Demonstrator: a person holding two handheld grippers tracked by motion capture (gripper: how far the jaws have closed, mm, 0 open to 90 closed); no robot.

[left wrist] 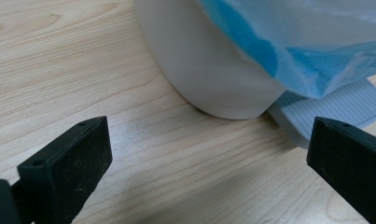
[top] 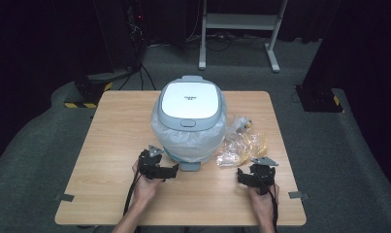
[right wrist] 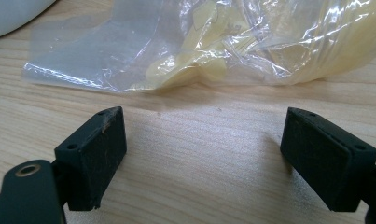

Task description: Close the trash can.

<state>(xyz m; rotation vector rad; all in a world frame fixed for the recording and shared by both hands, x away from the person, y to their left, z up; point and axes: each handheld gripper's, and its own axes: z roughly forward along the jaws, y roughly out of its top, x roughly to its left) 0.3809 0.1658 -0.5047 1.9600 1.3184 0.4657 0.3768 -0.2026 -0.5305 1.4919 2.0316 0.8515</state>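
1. Wooden table (top: 110, 145) stands on a grey floor, in a dark room; a white metal frame (top: 239, 22) is behind it.
2. Just ahead of the right gripper (right wrist: 204, 154) lies a clear plastic bag (right wrist: 232, 42) with pale yellow pieces inside. It rests flat on the wood, close to the jaw tips but not touching them.
3. This gripper is released: its two black jaws stand wide apart, with bare wood between them.
4. In the high view the right hand (top: 262, 199) holds the gripper from behind, the forearm coming straight from the near edge of the table.
5. Ahead of the left gripper (left wrist: 209, 154) stands a white pedal bin (top: 190, 121) with its lid closed and a bluish liner (left wrist: 307, 42) hanging over its side. The grey pedal (left wrist: 330, 109) is in front of its right jaw.
6. The left gripper is also released, jaws wide apart and holding nothing.
7. The left hand (top: 145, 187) grips it with the forearm angled inward, toward the bin.
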